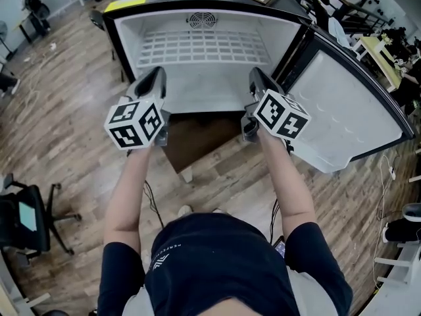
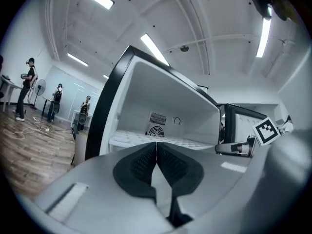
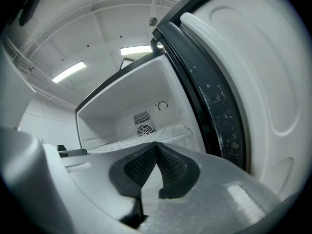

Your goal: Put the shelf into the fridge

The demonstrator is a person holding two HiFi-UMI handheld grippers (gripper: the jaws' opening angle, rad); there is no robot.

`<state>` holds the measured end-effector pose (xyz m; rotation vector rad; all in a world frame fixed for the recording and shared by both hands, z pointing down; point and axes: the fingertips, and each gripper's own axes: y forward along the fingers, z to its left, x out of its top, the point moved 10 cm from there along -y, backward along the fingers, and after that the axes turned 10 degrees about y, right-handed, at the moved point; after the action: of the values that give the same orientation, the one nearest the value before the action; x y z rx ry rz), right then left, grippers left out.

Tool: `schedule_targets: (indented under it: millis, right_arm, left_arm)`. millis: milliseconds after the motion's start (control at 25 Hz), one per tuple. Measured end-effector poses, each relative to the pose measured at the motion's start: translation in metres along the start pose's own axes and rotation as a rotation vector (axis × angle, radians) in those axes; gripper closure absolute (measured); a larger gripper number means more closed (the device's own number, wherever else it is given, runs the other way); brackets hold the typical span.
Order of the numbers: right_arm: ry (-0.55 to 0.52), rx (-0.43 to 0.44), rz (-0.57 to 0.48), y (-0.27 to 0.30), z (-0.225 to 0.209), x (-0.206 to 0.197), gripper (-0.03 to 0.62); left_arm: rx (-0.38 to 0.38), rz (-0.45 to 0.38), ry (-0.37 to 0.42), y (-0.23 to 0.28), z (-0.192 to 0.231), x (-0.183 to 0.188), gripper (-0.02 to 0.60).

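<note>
The small fridge (image 1: 118, 38) stands open in front of me, its door (image 1: 342, 110) swung out to the right. A white wire shelf (image 1: 204, 48) lies level inside it, below the round fan grille (image 1: 202, 20). My left gripper (image 1: 158, 74) and right gripper (image 1: 255, 74) are held side by side just before the opening, both pointing in, both shut with nothing between the pads. The left gripper view shows closed jaw tips (image 2: 156, 145), the shelf (image 2: 141, 138) behind them, and the right gripper (image 2: 239, 147) at its right. In the right gripper view the pads meet (image 3: 156, 145) before the shelf (image 3: 141, 140).
The fridge rests on a brown board (image 1: 197, 137) over a wooden floor. A black office chair (image 1: 26, 219) stands at the left, and a cable (image 1: 152, 203) runs along the floor by my feet. Desks (image 1: 381, 51) stand beyond the door. People (image 2: 27, 89) stand far off at the left.
</note>
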<state>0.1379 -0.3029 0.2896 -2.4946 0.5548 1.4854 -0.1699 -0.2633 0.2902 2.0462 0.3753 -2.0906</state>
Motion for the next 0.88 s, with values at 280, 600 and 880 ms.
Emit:
schedule_targets:
  millis: [280, 600, 880]
  right_arm:
    - [-0.117, 0.029, -0.004, -0.026, 0.013, -0.006, 0.597]
    - [-0.156, 0.059, 0.009, -0.052, 0.021, -0.016, 0.592]
    - [-0.127, 0.070, -0.011, -0.069, 0.023, -0.025, 0.592]
  left_arm:
    - [-0.013, -0.020, -0.050, -0.026, -0.002, 0.000, 0.583]
    - [-0.018, 0.011, -0.057, -0.057, -0.012, -0.010, 0.578]
    - [0.017, 0.033, 0.008, -0.080, -0.021, -0.013, 0.573]
